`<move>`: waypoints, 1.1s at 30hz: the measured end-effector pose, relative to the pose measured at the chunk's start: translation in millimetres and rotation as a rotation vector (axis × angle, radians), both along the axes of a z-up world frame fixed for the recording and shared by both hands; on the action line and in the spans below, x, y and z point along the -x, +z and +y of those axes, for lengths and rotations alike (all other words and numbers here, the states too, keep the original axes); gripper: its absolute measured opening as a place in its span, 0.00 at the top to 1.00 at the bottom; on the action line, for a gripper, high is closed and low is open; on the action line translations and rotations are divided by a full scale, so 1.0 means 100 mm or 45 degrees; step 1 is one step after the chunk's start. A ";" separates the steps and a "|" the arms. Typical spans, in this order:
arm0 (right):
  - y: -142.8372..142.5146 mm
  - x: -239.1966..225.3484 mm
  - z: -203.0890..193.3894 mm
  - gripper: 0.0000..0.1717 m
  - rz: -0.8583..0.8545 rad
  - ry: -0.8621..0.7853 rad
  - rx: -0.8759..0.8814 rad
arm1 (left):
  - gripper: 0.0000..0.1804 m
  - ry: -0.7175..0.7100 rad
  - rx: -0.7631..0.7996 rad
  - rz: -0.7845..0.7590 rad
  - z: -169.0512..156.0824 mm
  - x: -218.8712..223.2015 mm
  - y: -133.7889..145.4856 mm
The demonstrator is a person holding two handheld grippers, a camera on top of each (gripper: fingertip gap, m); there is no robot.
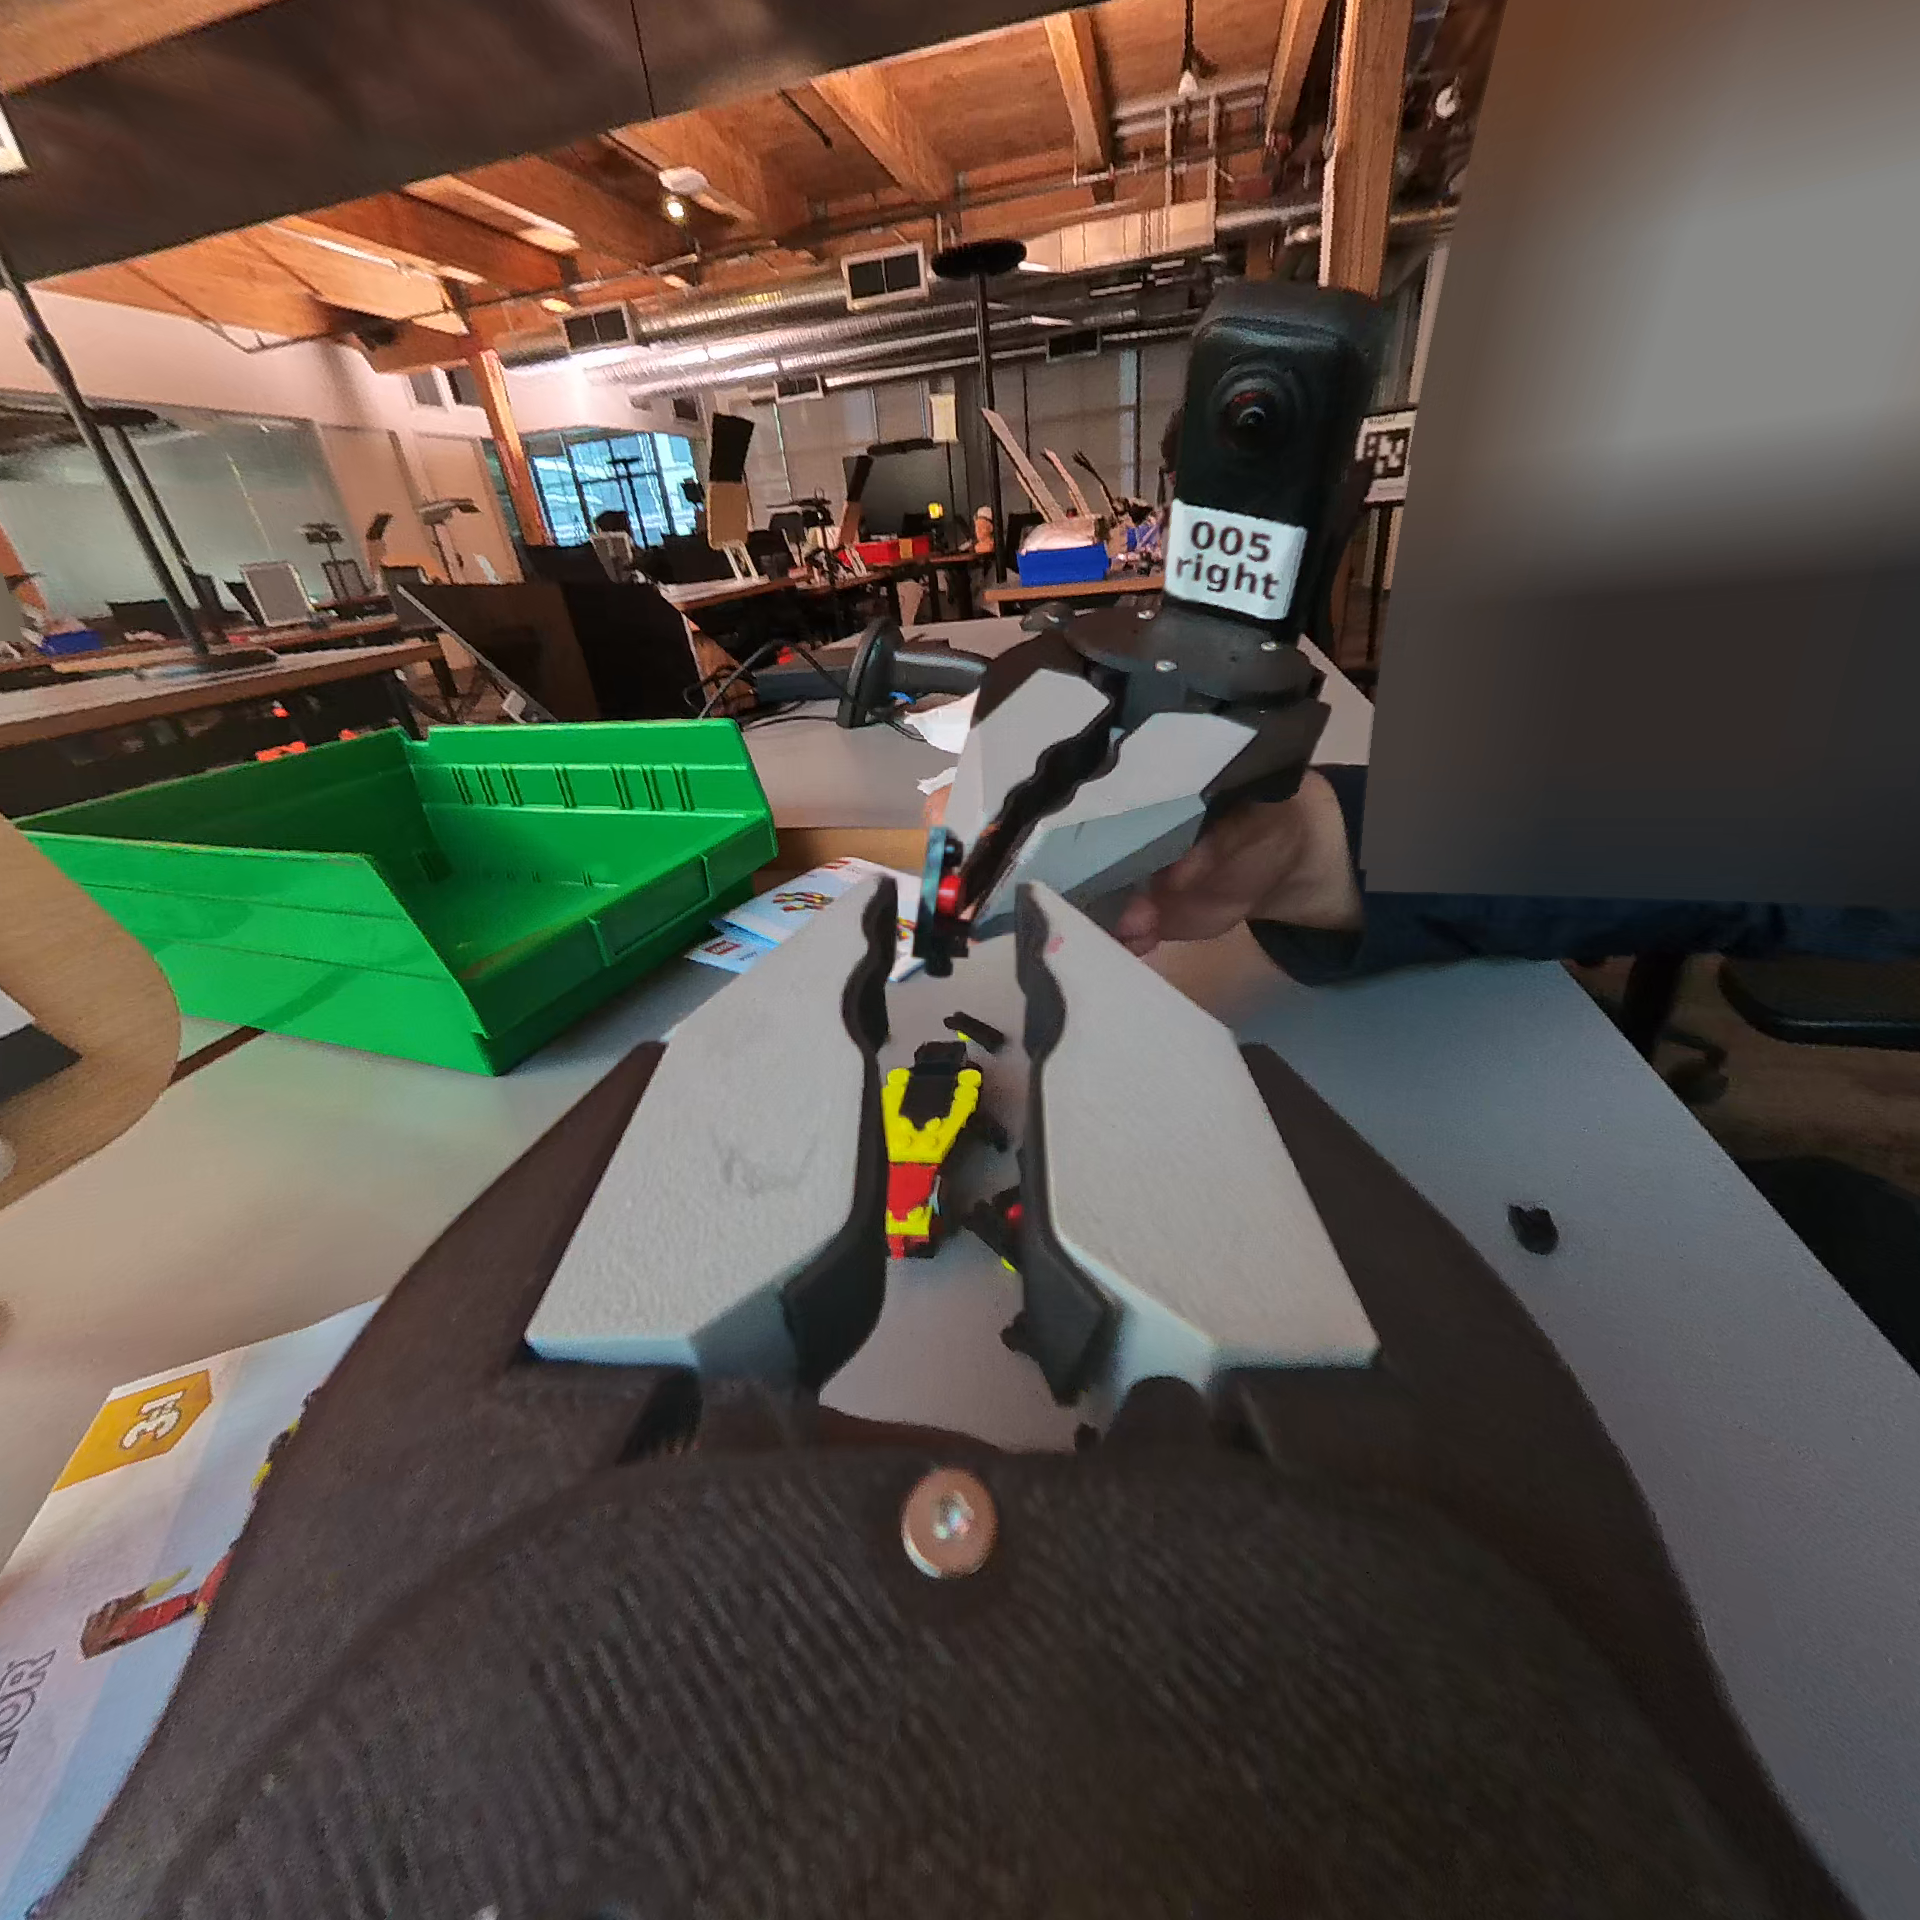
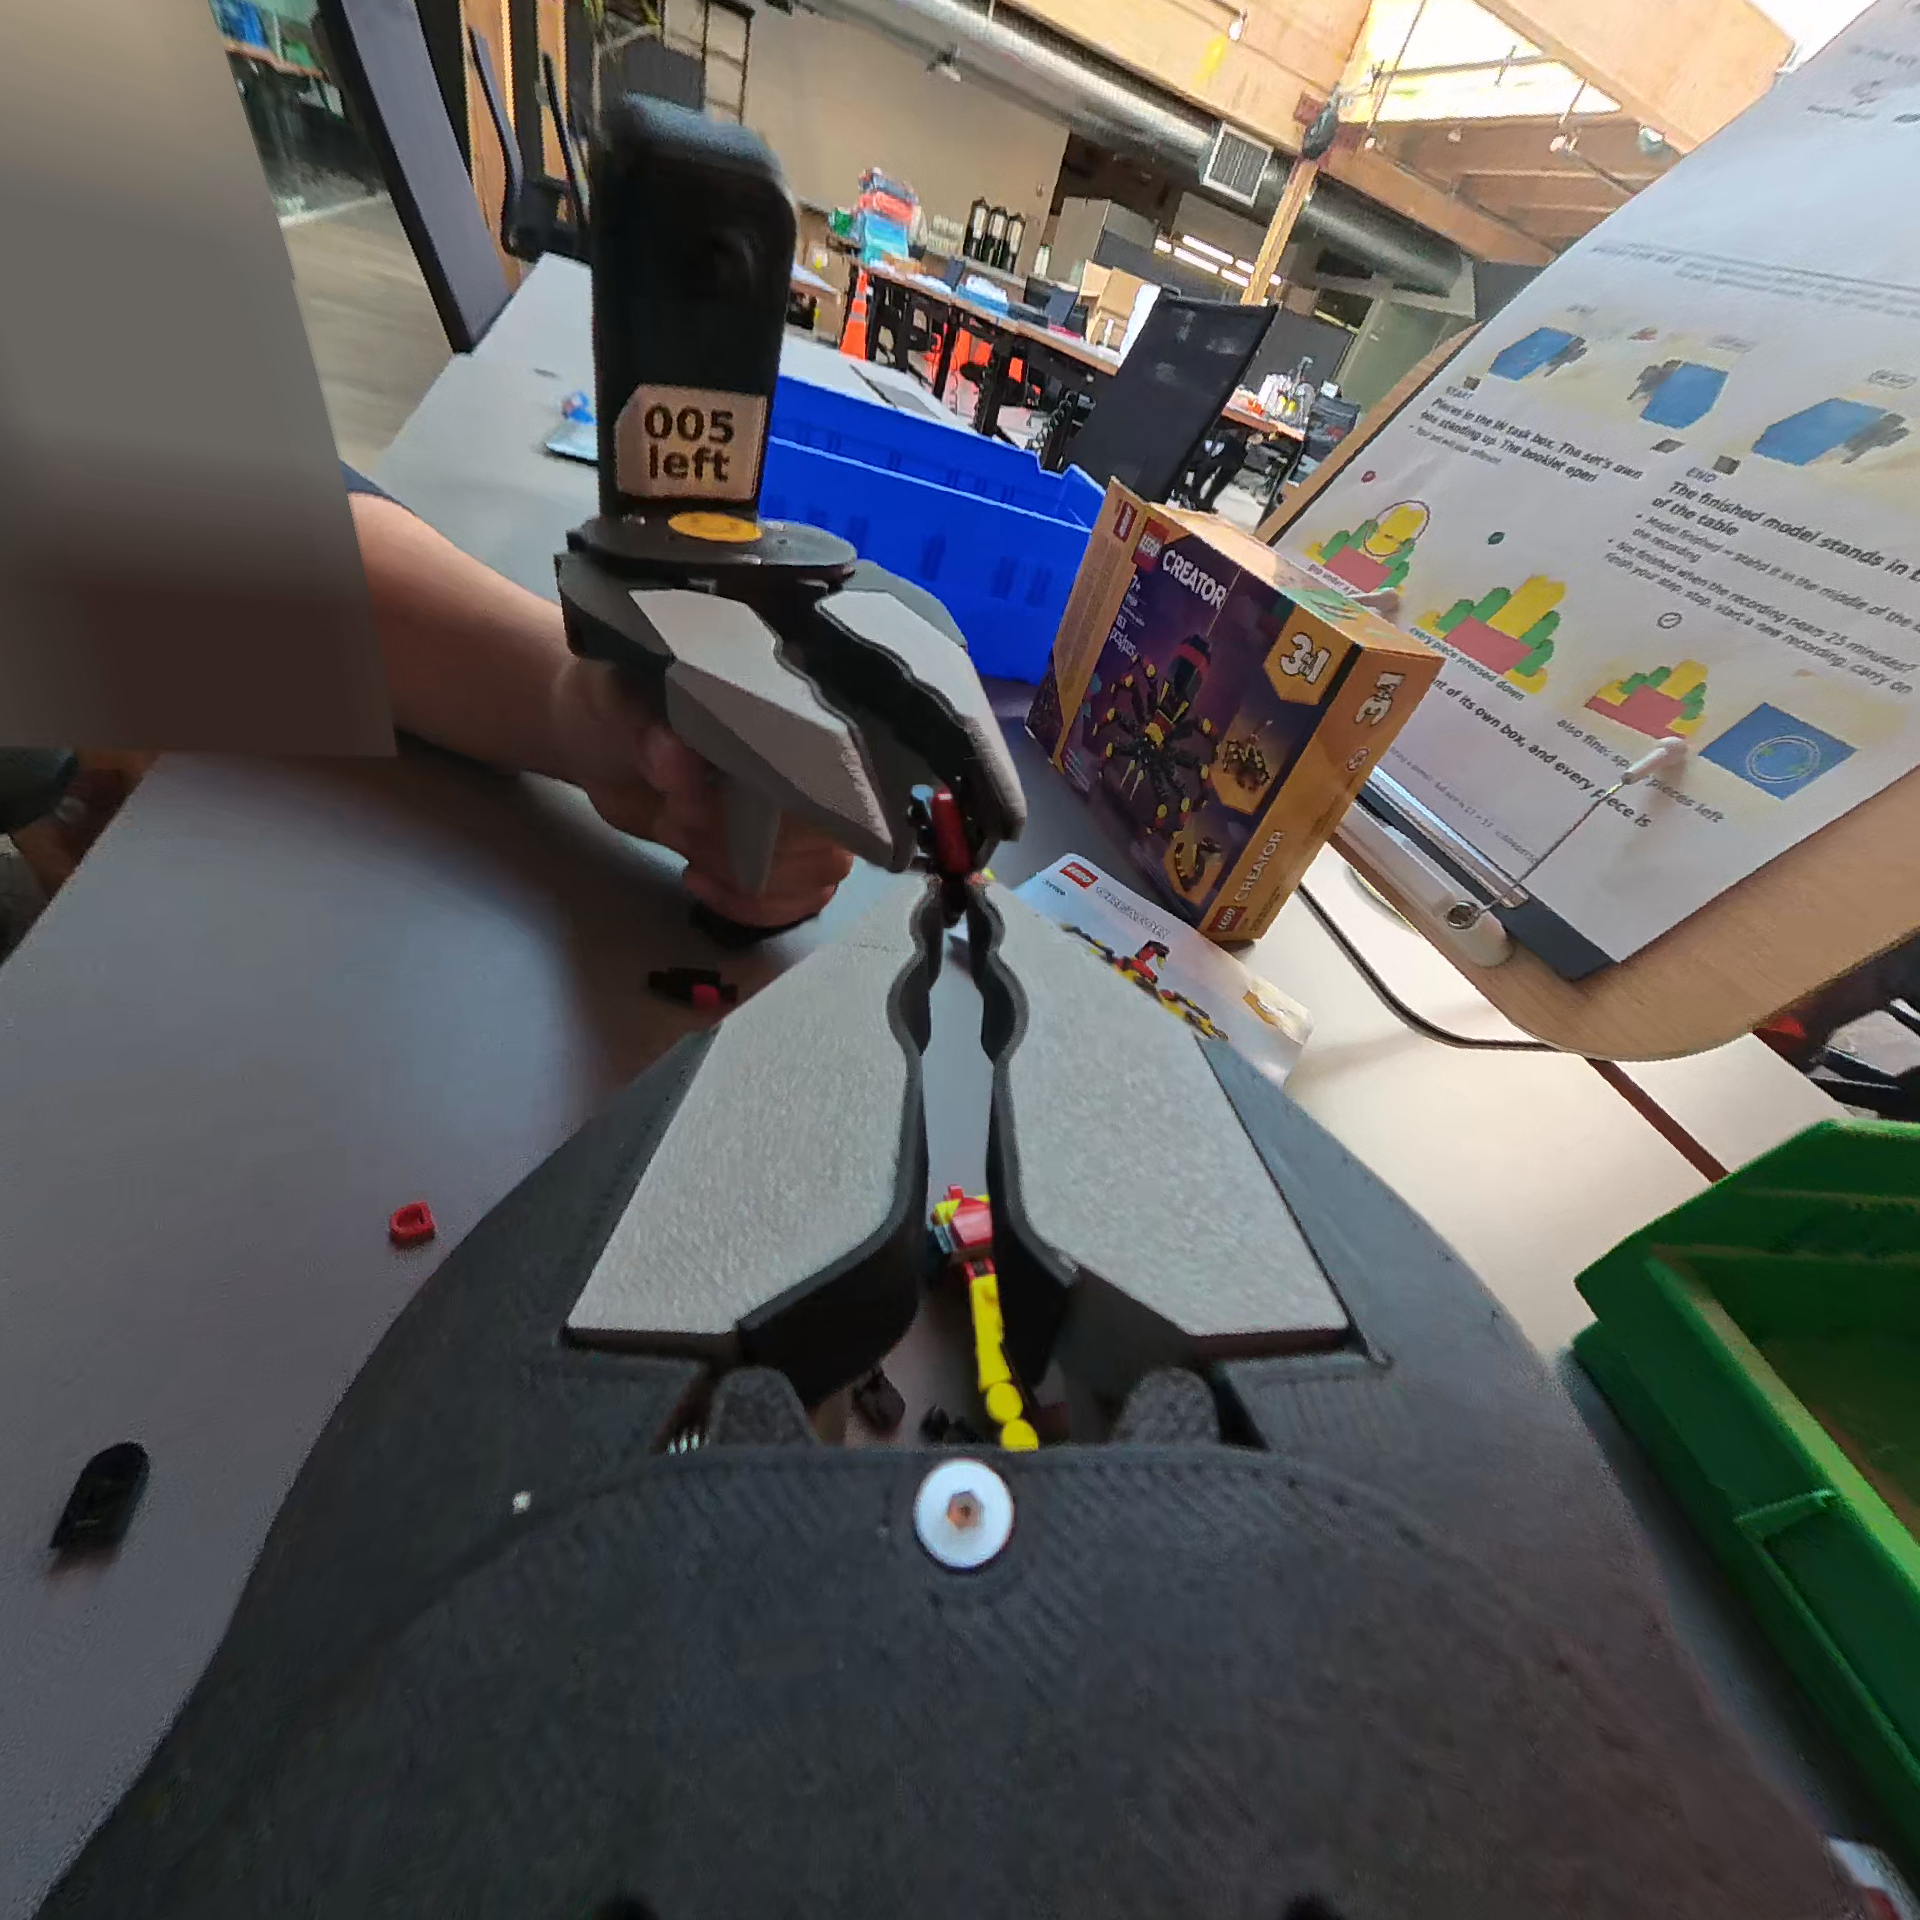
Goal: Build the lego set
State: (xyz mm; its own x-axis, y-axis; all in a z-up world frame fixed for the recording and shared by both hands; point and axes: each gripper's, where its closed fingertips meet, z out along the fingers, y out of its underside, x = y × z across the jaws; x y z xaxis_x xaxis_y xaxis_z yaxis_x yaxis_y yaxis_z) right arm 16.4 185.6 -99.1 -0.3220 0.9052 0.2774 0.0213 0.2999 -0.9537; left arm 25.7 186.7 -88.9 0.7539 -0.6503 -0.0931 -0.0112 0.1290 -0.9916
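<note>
Grey desk, open workshop behind.

- Nearest: a partly built brick model in yellow, red and black lies flat below both tools. A loose black piece and a red piece lie apart from it, so the model looks unfinished.
- Above it: the right tool is pinched narrow on a small black-and-red part. The left tool stands wider around that part, not pressing it.
- Farther: a printed booklet, an upright set box, a green bin, a blue bin and a printed sheet on a stand. All print is left unread.
</note>
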 end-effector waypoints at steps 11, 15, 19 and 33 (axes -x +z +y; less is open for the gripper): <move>-0.09 -0.07 -0.01 0.99 -0.063 0.015 -0.138 | 0.98 -0.002 0.090 0.137 0.01 -0.04 -0.15; 0.00 -0.07 -0.02 0.97 0.007 0.014 -0.080 | 0.98 -0.032 0.102 0.016 0.00 -0.04 -0.07; -0.04 -0.06 -0.03 0.96 -0.008 0.014 -0.097 | 0.98 -0.016 0.080 0.042 0.01 -0.05 -0.09; -0.04 0.08 0.20 0.99 -0.069 -0.253 -0.129 | 0.98 0.347 0.014 0.132 0.19 0.09 -0.03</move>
